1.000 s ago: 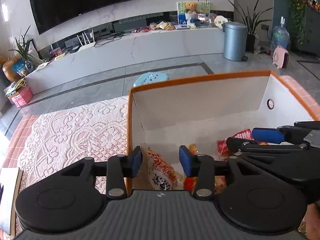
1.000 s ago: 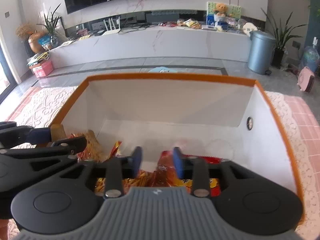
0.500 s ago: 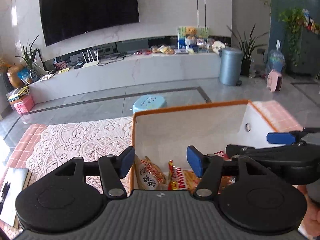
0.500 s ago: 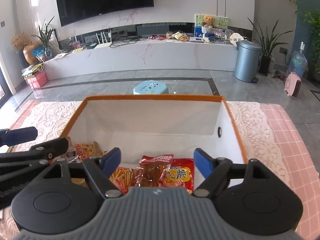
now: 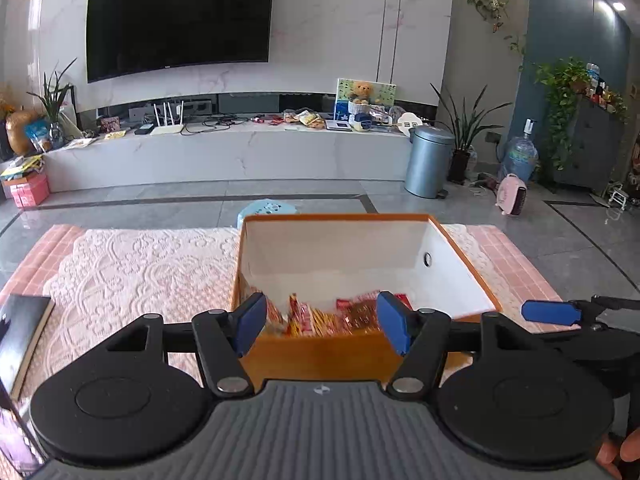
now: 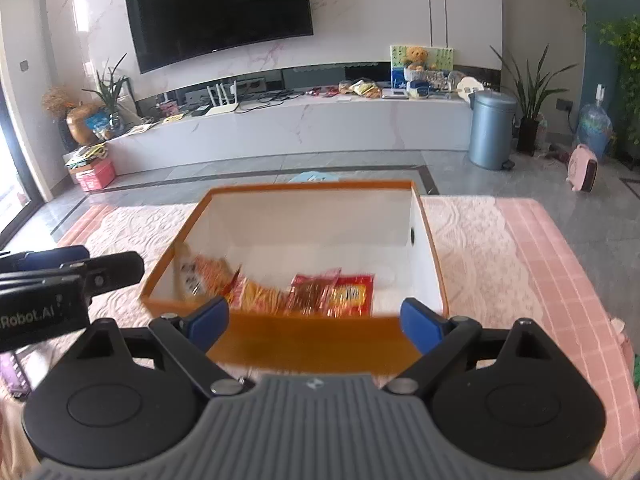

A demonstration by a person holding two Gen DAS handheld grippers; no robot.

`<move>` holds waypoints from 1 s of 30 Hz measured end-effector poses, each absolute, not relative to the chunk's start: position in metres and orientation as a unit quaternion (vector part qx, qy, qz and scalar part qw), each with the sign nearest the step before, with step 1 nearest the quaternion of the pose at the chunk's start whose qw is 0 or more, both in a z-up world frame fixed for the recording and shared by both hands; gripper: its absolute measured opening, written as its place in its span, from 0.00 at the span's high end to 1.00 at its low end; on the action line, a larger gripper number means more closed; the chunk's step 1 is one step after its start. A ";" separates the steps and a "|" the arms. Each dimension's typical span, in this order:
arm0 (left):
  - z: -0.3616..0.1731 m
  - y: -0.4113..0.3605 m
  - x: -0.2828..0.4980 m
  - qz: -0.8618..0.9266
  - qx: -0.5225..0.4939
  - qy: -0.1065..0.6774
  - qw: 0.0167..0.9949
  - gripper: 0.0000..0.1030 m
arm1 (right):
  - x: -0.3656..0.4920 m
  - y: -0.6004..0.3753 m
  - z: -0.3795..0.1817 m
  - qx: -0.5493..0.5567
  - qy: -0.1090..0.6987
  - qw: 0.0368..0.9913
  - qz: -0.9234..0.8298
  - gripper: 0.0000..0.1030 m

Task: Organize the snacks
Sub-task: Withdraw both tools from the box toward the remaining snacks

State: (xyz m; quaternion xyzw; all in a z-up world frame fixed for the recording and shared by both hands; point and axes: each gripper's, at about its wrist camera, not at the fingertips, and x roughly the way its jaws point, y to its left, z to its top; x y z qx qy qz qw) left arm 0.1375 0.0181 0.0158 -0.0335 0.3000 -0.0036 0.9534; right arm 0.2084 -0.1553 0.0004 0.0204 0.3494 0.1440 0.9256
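Note:
An orange box with a white inside [image 5: 352, 256] [image 6: 312, 216] stands on the lace-covered table. Several red and yellow snack packets [image 5: 332, 314] [image 6: 316, 292] lie on its floor along the near wall. My left gripper [image 5: 322, 326] hangs above and short of the box's near edge, its jaws opening with nothing between them. My right gripper [image 6: 316, 324] is also above the near edge, jaws opening wide and empty. The right gripper's blue fingertip [image 5: 550, 313] shows at the right of the left wrist view. The left gripper's fingers [image 6: 104, 270] show at the left of the right wrist view.
A dark book [image 5: 20, 332] lies at the table's left edge. The pink checked cloth with white lace [image 6: 520, 264] stretches on both sides of the box. Beyond the table are a blue stool [image 5: 268, 210], a grey bin [image 5: 426, 162] and a long white TV bench [image 5: 224, 152].
Both grippers let go of packets inside the box, opened wide, and pulled up and back out of it. The packets now lie on the box floor.

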 end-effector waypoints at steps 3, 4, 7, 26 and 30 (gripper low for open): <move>0.011 0.014 0.124 -0.006 -0.031 0.300 0.953 0.28 | 0.188 -0.161 -0.003 0.027 0.357 0.921 0.155 0.10; 0.008 0.012 0.120 -0.006 -0.025 0.300 0.954 0.28 | 0.180 -0.163 -0.005 0.026 0.358 0.920 0.156 0.10; 0.000 0.005 0.108 -0.007 -0.008 0.300 0.954 0.28 | 0.159 -0.165 -0.011 0.007 0.353 0.923 0.155 0.10; -0.074 -0.008 0.064 -0.097 -0.033 0.361 0.927 0.28 | 0.086 -0.213 -0.074 -0.054 0.380 0.914 0.128 0.09; -0.082 -0.016 0.067 -0.115 -0.028 0.373 0.920 0.28 | 0.086 -0.218 -0.087 -0.059 0.385 0.913 0.120 0.10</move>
